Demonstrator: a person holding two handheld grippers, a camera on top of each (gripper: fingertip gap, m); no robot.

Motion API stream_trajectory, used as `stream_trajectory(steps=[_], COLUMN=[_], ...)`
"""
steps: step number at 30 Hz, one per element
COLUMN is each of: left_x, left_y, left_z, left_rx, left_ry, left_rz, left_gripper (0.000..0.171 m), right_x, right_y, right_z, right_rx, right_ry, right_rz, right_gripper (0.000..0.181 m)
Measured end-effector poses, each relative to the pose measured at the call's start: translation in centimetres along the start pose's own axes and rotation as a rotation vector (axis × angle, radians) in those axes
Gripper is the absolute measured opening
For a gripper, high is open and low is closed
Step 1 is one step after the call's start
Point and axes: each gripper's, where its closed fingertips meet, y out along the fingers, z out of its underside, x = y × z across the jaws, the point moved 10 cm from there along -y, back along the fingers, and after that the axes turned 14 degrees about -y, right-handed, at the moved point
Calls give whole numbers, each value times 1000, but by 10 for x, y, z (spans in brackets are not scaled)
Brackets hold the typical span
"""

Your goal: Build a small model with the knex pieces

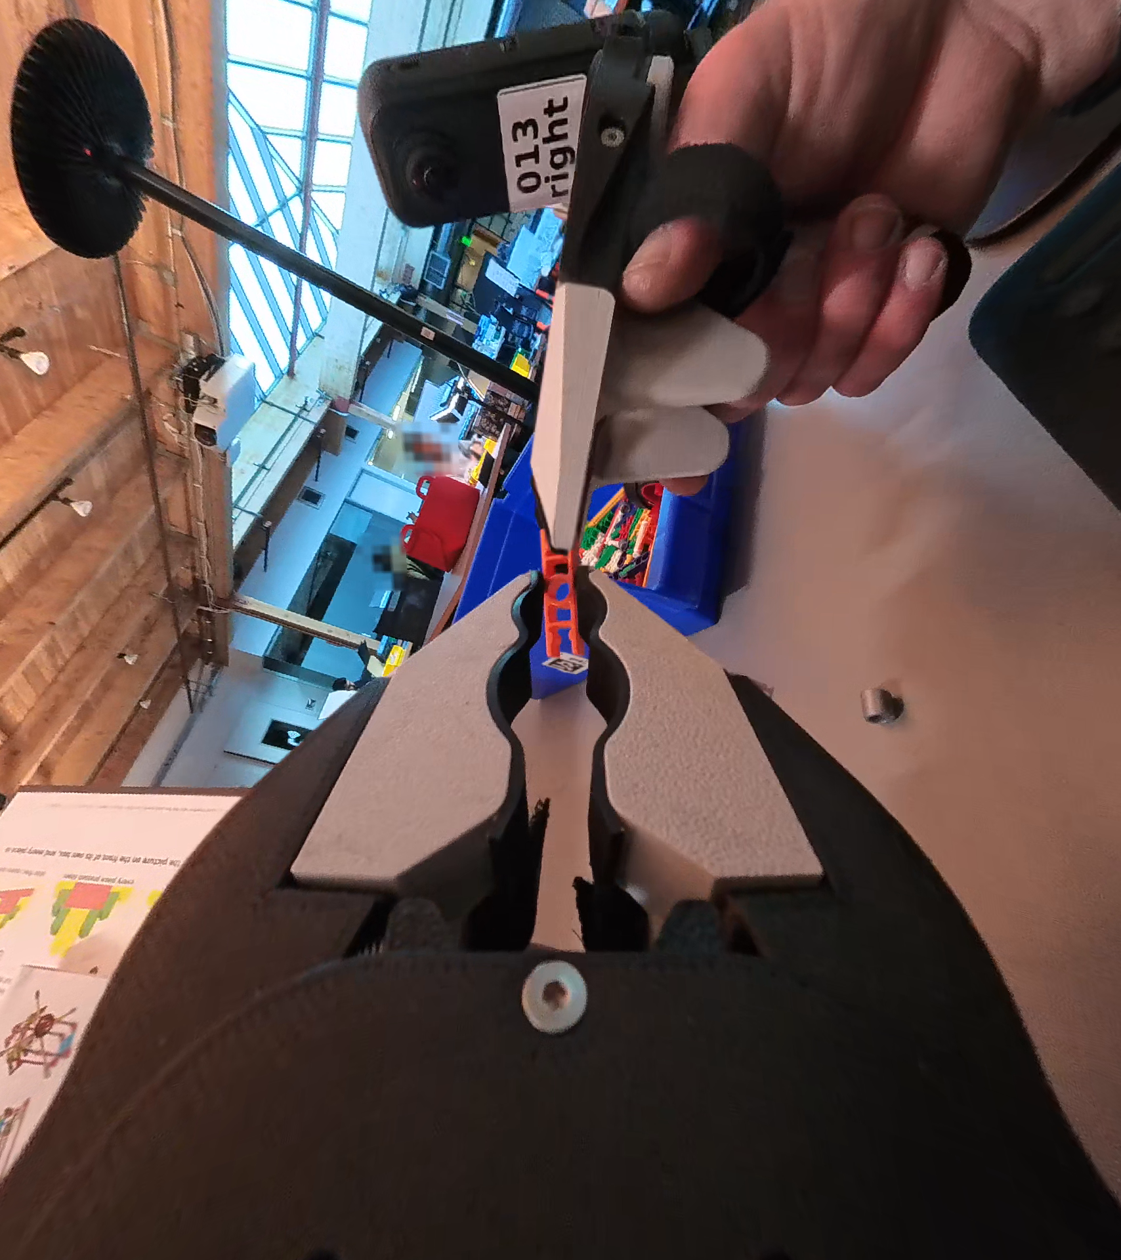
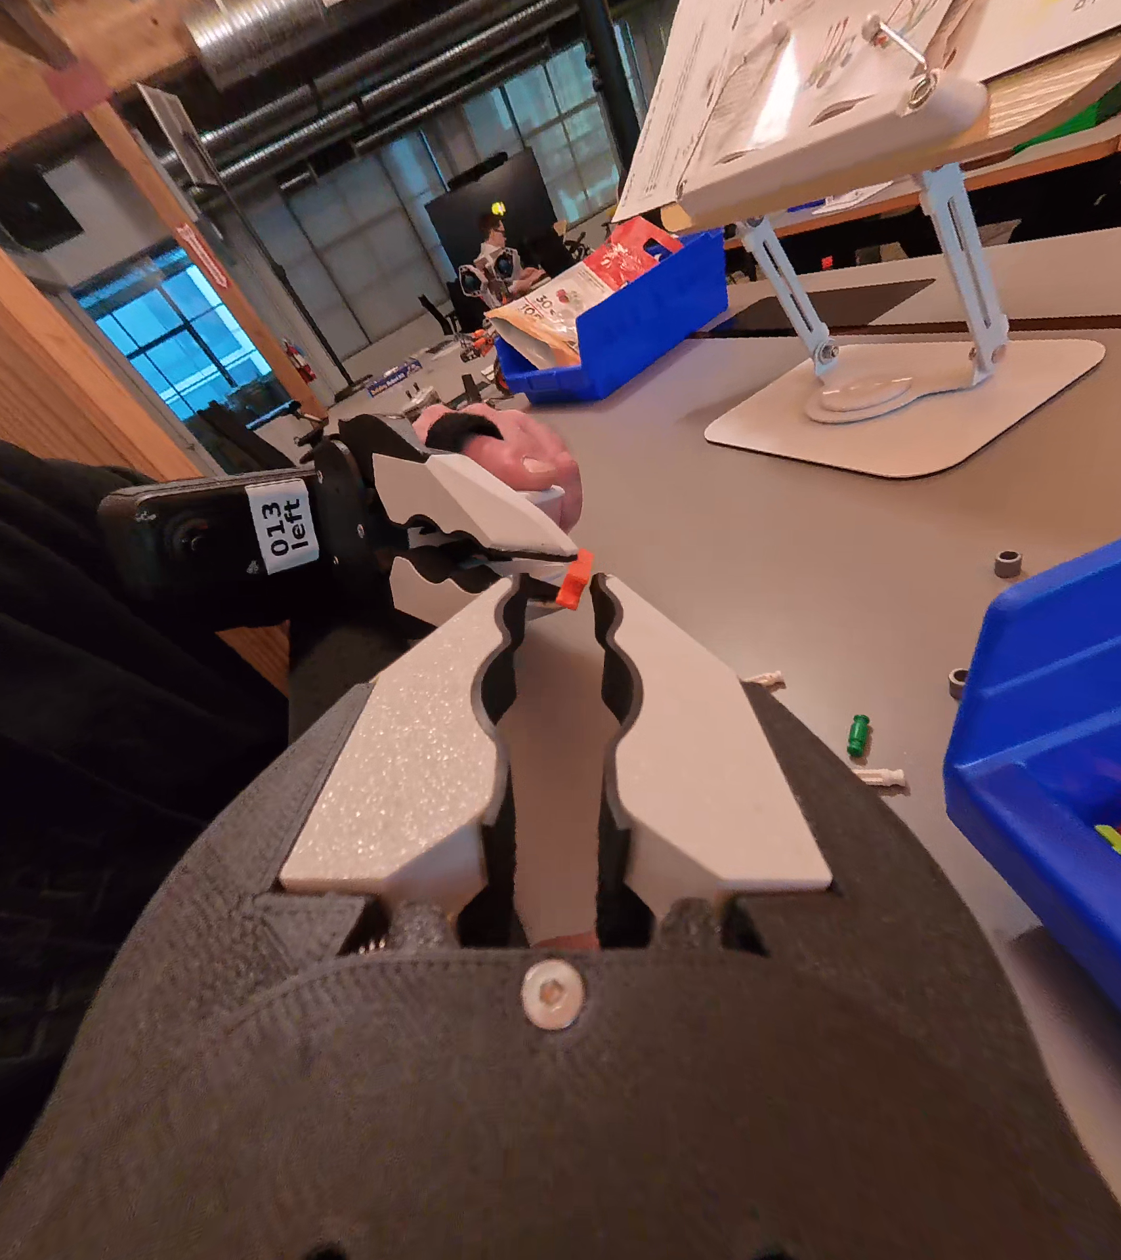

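A small orange ladder-like construction piece is held in the air above the grey table. My left gripper is shut on it, with the piece sticking out past its fingertips. My right gripper comes in from above, held by a hand, and its tips close on the far end of the same piece. In the right wrist view the orange piece sits end-on between the tips of my right gripper. The left gripper reaches in from the left and pinches it.
A blue bin of coloured pieces stands at the right and also shows in the left wrist view. A second blue bin and a white sheet stand stand farther back. A green peg and grey sleeves lie loose.
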Motion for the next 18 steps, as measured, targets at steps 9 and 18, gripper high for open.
stream_trajectory(steps=[9, 18], left_x=[-1, 2], left_y=[4, 15], left_z=[4, 56], left_rx=[26, 456], left_ry=[-13, -472], left_rz=[-10, 183], left_gripper=[16, 30], right_x=[-6, -74], right_y=[-9, -71], right_z=[-7, -14], right_rx=[25, 251], right_ry=[-114, -197], right_rz=[164, 669], right_gripper=[4, 20])
